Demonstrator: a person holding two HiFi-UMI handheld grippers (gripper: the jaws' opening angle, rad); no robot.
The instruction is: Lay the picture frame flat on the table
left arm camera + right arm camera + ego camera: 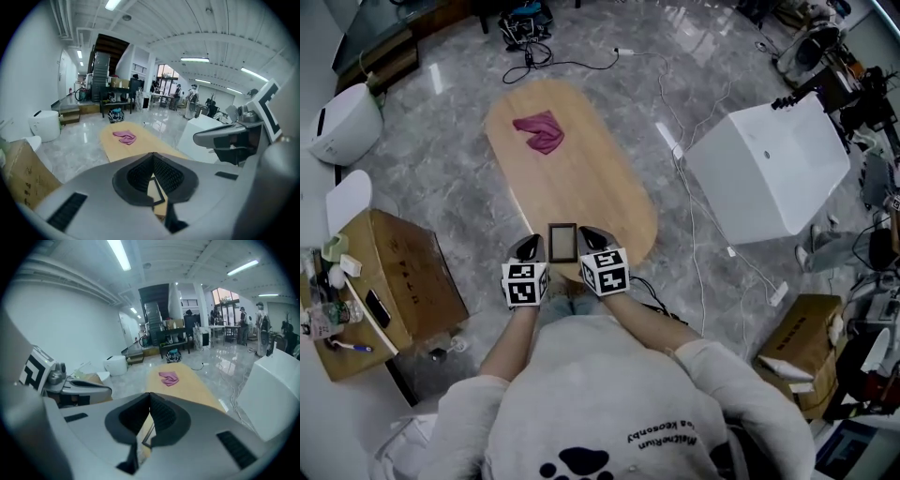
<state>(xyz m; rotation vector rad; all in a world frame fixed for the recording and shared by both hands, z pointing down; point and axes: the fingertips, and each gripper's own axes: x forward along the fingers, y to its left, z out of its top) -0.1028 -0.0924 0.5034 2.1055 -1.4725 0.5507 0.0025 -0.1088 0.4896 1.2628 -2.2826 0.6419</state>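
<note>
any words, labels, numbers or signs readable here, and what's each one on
Nothing reads clearly enough to quote.
Sweatshirt: one line of print, upside down to the head view, too blurred to read.
Cardboard box: dark print on its top, too small to read.
Marker cubes: black-and-white square patterns only, no words.
Picture frame: no text visible.
</note>
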